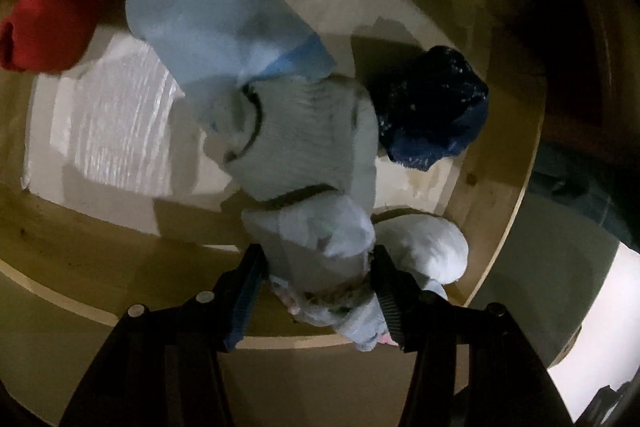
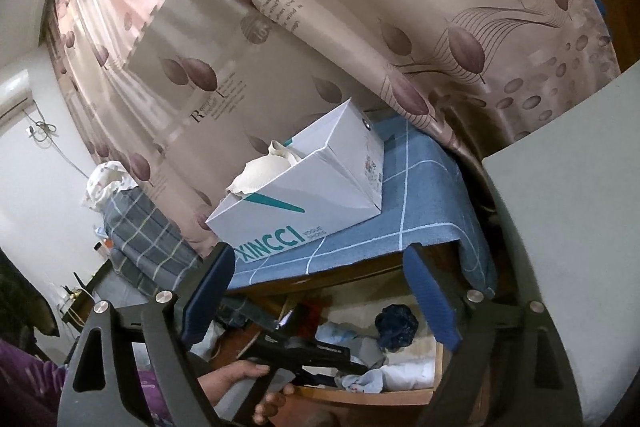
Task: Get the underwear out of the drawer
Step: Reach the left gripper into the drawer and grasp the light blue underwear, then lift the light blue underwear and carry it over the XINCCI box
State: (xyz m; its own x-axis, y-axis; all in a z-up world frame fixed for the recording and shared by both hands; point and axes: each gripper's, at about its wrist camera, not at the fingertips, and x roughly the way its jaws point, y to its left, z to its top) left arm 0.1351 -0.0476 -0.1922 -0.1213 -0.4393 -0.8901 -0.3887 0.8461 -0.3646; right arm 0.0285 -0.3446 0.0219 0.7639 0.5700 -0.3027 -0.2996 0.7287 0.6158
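Left wrist view: the left gripper [image 1: 320,267] has its jaws clamped on a bunched pale-blue underwear garment [image 1: 316,251], which hangs between the fingers above the wooden drawer [image 1: 516,163]. Just ahead of the fingertips lies a light grey-white folded piece [image 1: 304,131], beyond it a light-blue bundle [image 1: 216,23], to the right a dark navy speckled bundle [image 1: 436,107], and far ahead to the left a red garment [image 1: 52,3]. Right wrist view: the right gripper [image 2: 320,291] stands with its blue-padded jaws wide apart, gripping nothing, above the open drawer [image 2: 360,393]. Ahead of it a white shoe box [image 2: 304,183] rests on a blue checked cloth [image 2: 420,195], with a patterned curtain [image 2: 320,39] behind.
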